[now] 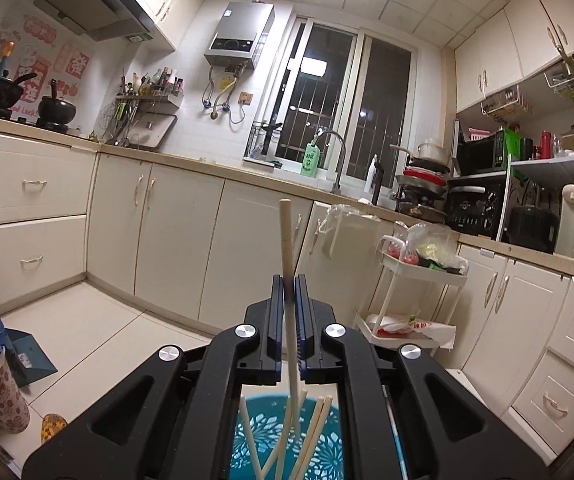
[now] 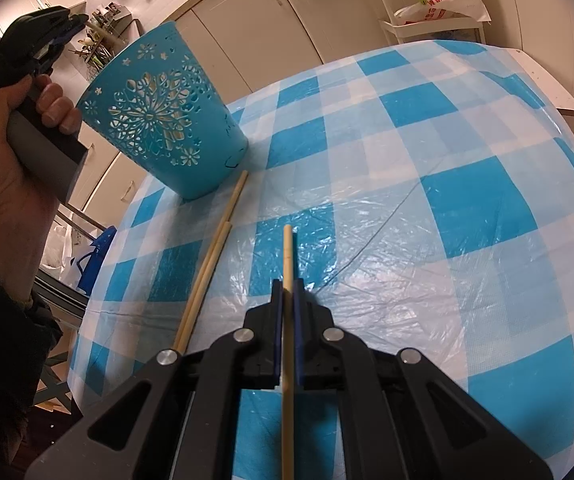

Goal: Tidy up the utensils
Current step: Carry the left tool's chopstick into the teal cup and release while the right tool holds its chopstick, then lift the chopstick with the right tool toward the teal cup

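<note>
In the left wrist view we see our left gripper (image 1: 289, 280) at the lower middle of the frame, its two fingers drawn together on a pale chopstick (image 1: 286, 240) that stands nearly upright and sticks up past the fingertips toward the centre of the picture. Below the fingers, at the bottom middle, the open mouth of a blue holder (image 1: 247, 432) shows, with several more chopsticks (image 1: 315, 432) leaning inside it at different angles; the lower end of the clamped one reaches down into that opening. Behind all this are cream cabinets (image 1: 175, 240) across the middle, a window (image 1: 343, 100) above them, and a white cart (image 1: 415, 280) with bags on it at the right. In the right wrist view our right gripper (image 2: 287, 284) sits at the lower middle, fingers pressed together on a chopstick (image 2: 287, 252) that runs straight up the frame and pokes out a little beyond the tips, over a blue and white checked tablecloth (image 2: 447, 200). Just left of it, two chopsticks (image 2: 215, 256) lie side by side on the cloth, slanting toward the base of the holder (image 2: 159, 120), which stands at the upper left with its cut-out flower pattern facing us. At the far left a hand (image 2: 15, 152) grips the handle of the left gripper (image 2: 75, 24), raised beside the holder's rim with a chopstick (image 2: 103, 34) clamped at its tip.
</note>
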Available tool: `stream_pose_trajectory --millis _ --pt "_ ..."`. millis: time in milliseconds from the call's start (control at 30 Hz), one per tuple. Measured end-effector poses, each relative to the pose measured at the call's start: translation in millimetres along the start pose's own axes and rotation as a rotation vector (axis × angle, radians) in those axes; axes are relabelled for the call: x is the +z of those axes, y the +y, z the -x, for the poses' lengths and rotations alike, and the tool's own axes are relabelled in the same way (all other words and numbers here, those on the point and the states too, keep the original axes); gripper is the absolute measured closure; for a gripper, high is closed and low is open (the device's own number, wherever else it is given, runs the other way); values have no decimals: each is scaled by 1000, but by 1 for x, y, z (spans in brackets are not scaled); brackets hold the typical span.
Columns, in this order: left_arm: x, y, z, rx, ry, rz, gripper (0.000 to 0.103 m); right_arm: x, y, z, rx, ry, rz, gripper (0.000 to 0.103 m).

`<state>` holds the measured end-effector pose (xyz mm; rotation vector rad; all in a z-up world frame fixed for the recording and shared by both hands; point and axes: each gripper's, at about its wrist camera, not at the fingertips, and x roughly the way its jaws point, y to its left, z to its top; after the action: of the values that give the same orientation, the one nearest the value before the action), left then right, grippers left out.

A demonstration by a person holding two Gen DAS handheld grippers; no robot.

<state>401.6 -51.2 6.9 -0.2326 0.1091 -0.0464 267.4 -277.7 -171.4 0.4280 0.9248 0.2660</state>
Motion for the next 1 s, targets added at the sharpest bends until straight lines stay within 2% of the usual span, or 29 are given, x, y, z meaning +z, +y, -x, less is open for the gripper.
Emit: stream_pose_trajectory --millis 300,367,467,533,633,733,833,1000 --pt "-12 -3 3 -6 96 -83 96 0 0 0 0 0 0 97" --pt "-14 -1 7 1 113 -95 92 0 0 0 0 0 1 97" --pt "-13 5 20 23 117 -103 75 0 0 0 0 0 1 97" --pt "-11 11 35 43 107 -99 59 0 0 0 0 0 1 97" --pt "-10 24 59 64 92 -78 50 0 0 0 2 0 0 97" --pt "-14 40 88 83 89 -47 45 0 0 1 10 0 -5 97" --pt "-28 57 112 99 122 -24 44 -1 2 5 17 -18 9 97" --pt "-67 83 135 126 246 15 44 -3 5 15 50 -67 29 97"
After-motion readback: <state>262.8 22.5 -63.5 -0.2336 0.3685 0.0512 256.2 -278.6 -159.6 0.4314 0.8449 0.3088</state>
